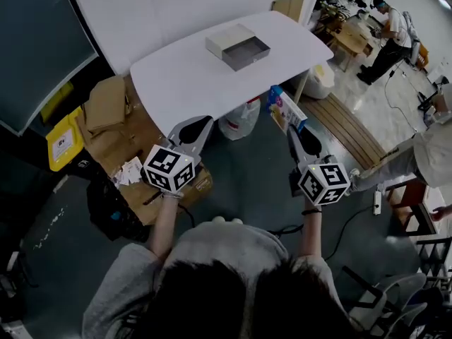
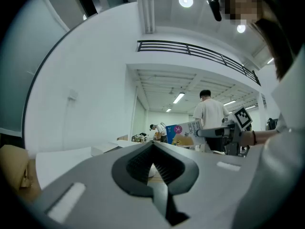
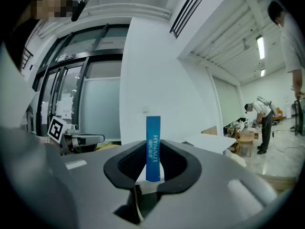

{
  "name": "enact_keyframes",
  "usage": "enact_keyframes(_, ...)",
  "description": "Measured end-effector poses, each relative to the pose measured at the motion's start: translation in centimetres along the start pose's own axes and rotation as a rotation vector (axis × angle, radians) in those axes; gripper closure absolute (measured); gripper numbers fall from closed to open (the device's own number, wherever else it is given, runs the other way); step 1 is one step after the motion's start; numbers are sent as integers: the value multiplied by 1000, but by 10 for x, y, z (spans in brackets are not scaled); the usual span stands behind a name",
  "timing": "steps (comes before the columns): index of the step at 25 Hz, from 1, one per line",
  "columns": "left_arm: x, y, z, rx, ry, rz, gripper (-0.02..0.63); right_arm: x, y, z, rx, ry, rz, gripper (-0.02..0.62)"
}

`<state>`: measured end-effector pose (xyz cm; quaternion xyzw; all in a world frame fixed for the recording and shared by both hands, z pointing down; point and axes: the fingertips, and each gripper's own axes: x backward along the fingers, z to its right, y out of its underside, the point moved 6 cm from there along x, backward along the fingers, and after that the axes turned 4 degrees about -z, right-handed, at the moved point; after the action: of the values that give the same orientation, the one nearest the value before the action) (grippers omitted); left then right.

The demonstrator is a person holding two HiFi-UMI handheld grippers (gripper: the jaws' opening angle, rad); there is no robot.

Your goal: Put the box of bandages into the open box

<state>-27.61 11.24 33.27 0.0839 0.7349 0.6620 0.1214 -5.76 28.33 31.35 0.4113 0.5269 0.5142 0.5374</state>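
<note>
**So, box of bandages (image 1: 286, 109) not in yet**

Left tongs (image 1: 197, 128) clenched, empty. Open box (image 1: 239, 47) sits on the tabletop (image 1: 182, 78). Right tongs (image 1: 292, 130) grip the box of bandages in mid-air, on edge, long axis pointing ahead toward the tabletop.

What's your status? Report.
Left gripper shut, empty. Right gripper shut on bandage box, off the table. Open box on table ahead. Nothing seen in the way.

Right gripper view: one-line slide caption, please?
Right gripper holds the blue bandage box upright between its fingers, white table ahead.
</note>
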Motion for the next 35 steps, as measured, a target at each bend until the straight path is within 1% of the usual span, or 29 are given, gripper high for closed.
enact_keyframes(12, -20, 6, 9, 18, -25, 0, 613, -5, 4, 28, -37, -58, -11, 505)
enact_keyframes(16, -34, 6, 20, 27, -43, -3, 614, -7, 3, 48, -49, -72, -18, 505)
enact_keyframes(21, -51, 11, 18, 41, -51, -22, 613, -19, 4, 61, -62, -85, -20, 505)
enact_keyframes(26, -77, 12, 7, 49, -49, -27, 612, -41, 6, 76, -69, -90, -35, 505)
enact_keyframes(35, -127, 10, -32, 66, -27, -37, 612, -94, 1, 99, -83, -82, -42, 505)
